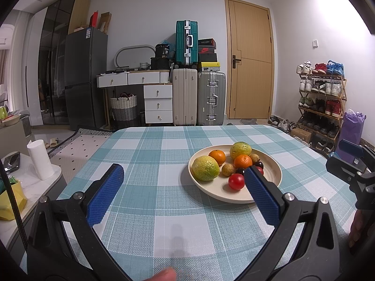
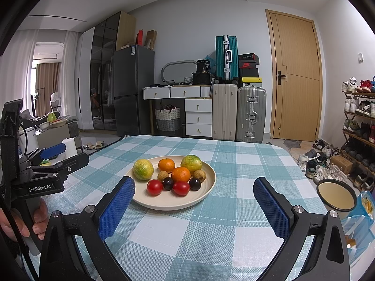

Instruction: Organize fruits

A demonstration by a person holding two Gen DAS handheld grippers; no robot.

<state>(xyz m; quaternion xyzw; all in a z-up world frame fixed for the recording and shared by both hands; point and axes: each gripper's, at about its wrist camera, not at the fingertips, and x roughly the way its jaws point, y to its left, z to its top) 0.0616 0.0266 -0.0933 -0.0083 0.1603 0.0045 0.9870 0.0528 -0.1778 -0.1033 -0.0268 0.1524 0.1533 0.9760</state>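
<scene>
A cream plate sits on the checked tablecloth and holds several fruits: two yellow-green citrus, two oranges, two red tomatoes, dark plums and small brown fruits. My left gripper is open, low over the cloth left of the plate, its right finger overlapping the plate's near side. My right gripper is open in front of the plate, empty. The left gripper's body shows at the left of the right wrist view, held by a hand.
A dark-rimmed bowl and a blue snack bag lie beside the table's right edge. A paper roll stands on a side table at left. Suitcases, drawers, a fridge, a door and a shoe rack line the far wall.
</scene>
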